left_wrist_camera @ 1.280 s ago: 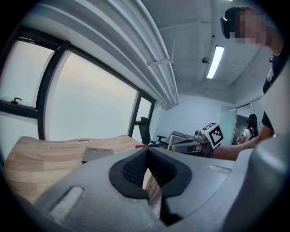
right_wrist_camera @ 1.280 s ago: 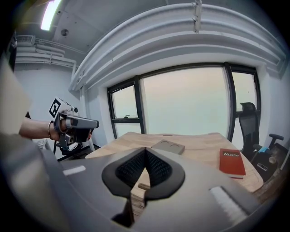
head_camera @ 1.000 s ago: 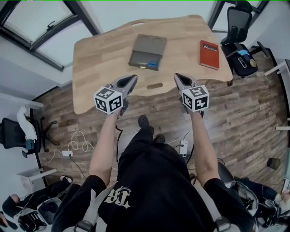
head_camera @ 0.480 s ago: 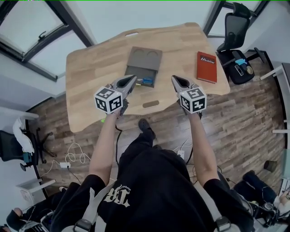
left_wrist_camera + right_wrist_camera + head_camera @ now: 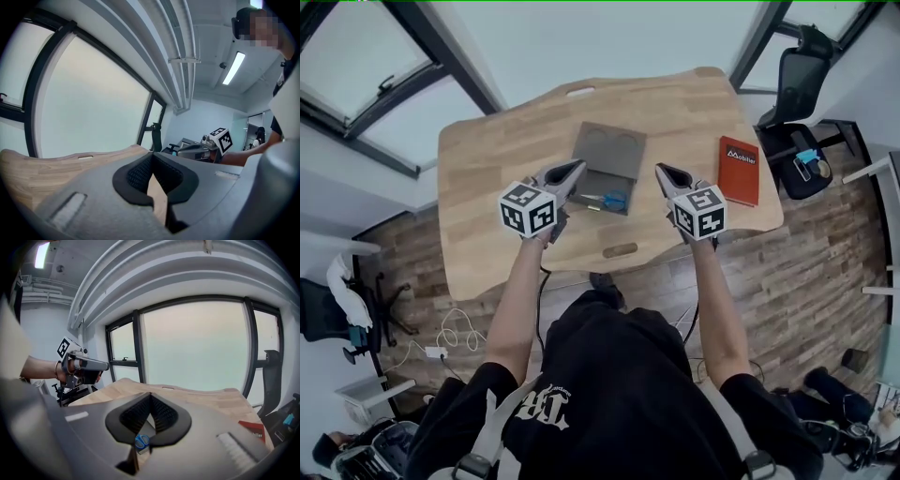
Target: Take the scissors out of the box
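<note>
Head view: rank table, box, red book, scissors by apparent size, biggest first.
1. table
2. box
3. red book
4. scissors, lying in the box
All sit on the one tabletop, so nearness to the camera hardly skews this.

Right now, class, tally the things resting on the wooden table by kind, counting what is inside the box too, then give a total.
Box: 1
Pair of scissors: 1
Red book: 1
Total: 3

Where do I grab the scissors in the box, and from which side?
Probably the blue handle loops, from above with the right gripper: the scissors lie flat in the box, handles toward that side, blades pointing left.
</note>
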`<state>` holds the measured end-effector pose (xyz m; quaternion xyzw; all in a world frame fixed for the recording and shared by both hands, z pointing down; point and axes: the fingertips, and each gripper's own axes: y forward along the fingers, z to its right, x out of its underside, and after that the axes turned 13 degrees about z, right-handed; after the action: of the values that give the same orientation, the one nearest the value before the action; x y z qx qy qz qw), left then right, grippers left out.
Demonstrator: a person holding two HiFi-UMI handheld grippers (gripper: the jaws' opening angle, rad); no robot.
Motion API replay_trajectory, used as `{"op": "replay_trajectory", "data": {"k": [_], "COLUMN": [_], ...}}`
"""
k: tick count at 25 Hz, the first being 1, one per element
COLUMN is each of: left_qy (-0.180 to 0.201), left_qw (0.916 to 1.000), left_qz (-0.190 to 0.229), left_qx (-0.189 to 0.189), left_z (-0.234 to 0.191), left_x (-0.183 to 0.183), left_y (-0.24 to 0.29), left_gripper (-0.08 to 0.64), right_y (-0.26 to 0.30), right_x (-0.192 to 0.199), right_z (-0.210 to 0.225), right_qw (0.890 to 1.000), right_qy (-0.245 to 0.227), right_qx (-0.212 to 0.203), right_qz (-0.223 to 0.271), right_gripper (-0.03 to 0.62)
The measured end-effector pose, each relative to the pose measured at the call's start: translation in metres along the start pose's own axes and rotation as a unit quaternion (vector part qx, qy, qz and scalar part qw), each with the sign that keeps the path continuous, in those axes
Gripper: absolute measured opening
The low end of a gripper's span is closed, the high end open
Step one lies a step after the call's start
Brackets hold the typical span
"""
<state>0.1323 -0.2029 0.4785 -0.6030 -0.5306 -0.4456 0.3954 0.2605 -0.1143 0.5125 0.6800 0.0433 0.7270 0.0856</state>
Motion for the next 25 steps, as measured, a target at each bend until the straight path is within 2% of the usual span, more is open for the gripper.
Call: {"op": "replay_trajectory", "data": {"k": [8,15,25], "left_qy": [0.0,-0.001,0.009], "left_qw": [0.9995,0.9963,0.9828], "left_qz": [-0.001,-0.015,0.0], "left_qx": [-0.031,-0.084,-0.184], "left_z": [-0.039,-0.064,-0.092], "left_x": [-0.004,0.002,-0.006], "left_y": [-0.004,-0.01,-0.023], "left_gripper": [0.006,0.003,0.003], "right_y": [0.041,0.071,0.115], "right_x": [0.004,0.007,0.007], "right_z": [0.004,0.0,0.0], "right_qw": [1.0,0.997,0.987], "right_qy": [0.005,-0.005,-0.019], "right_qx": [-0.017,-0.07,-0.152], "right_qz": [-0.011,-0.024,-0.046], "right_gripper": [0.005,0.005,0.005]}}
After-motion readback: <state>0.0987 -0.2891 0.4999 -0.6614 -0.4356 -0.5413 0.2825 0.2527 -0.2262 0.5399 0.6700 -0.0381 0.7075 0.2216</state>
